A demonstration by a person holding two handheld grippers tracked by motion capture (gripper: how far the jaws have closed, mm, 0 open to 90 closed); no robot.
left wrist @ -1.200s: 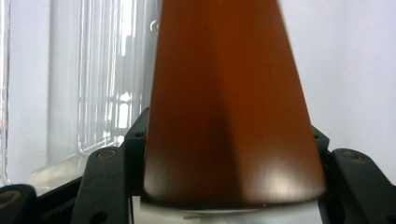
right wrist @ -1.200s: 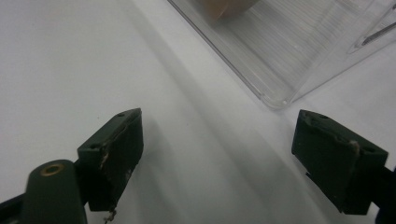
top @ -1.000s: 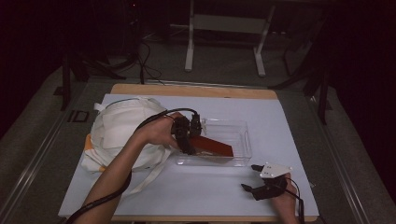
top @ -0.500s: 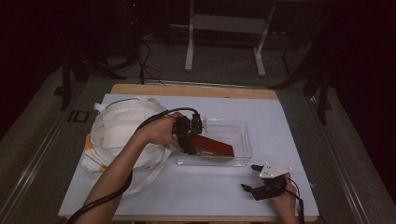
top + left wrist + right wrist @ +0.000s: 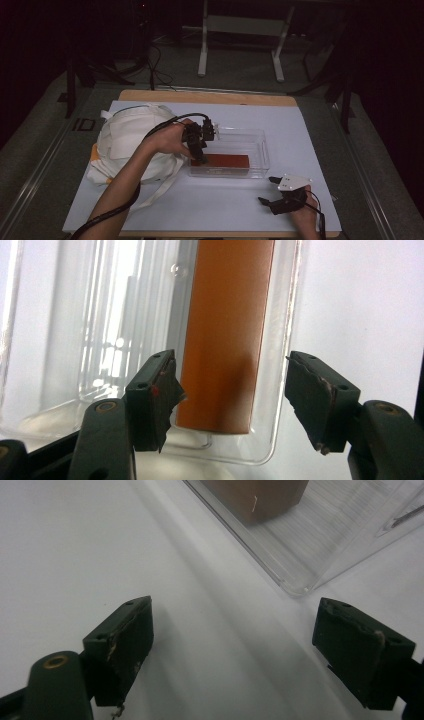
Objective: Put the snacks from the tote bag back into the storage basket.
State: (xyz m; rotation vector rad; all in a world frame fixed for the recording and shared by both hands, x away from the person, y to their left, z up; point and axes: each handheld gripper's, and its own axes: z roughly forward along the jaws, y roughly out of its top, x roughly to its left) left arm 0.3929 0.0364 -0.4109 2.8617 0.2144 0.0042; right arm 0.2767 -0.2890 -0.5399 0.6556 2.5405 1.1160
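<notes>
One clear plastic tray [image 5: 257,150] sits near the middle of the white-covered worktop [image 5: 320,135], and a long reddish-brown block [image 5: 222,161] lies flat inside it along the near wall. A white cloth bag [image 5: 127,137] rests just left of the tray. The left gripper [image 5: 197,152] reaches over the tray's left end, forearm stretched in from the lower left; in the left gripper view its jaws stand spread on either side of the block's end, not pinching it. The right gripper [image 5: 272,192] rests on the worktop near the front edge, right of the tray, its jaws wide apart around bare surface.
</notes>
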